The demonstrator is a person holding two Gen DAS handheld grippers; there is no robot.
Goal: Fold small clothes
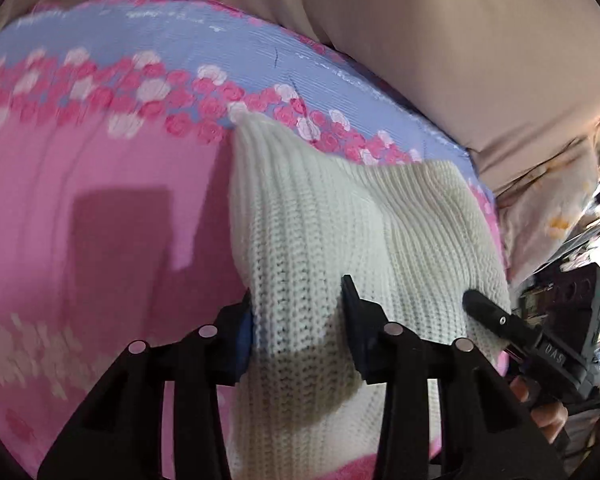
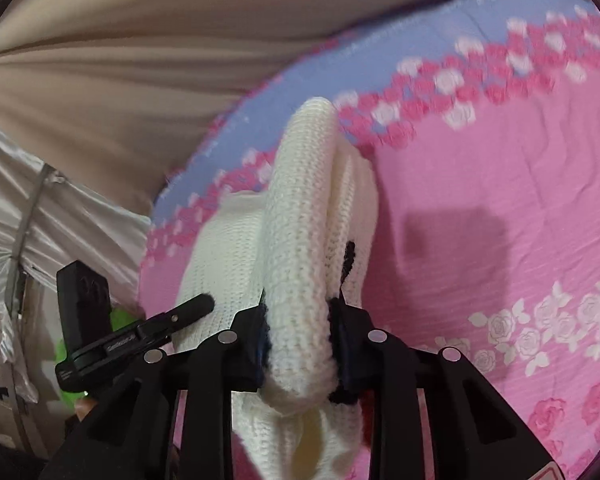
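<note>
on a pink quilted bedspread with printed roses (image 1: pixel 80 216), the cream chunky-knit small garment (image 1: pixel 340 216) lies bunched, from centre frame out to about three o'clock in the left wrist view and from centre down to six o'clock in the right wrist view (image 2: pixel 300 216). it looks soft, thick and light, springy not slippery, so it should drape and sag wherever it is unsupported; the ribbed knit will likely stretch if pulled by a single layer. the best hold is probably a folded edge or hem, several layers pinched together, with the two grips well apart along one side.

the left gripper (image 1: pixel 298 320) has its jaws partly closed around a wad of knit at six o'clock; the fabric fills the gap and touches both pads, so it reads as a grip on the garment. the right gripper (image 2: pixel 298 336) is narrower, its pads pressed against a thick rolled fold of the same knit, which bulges above and below the jaws.
</note>
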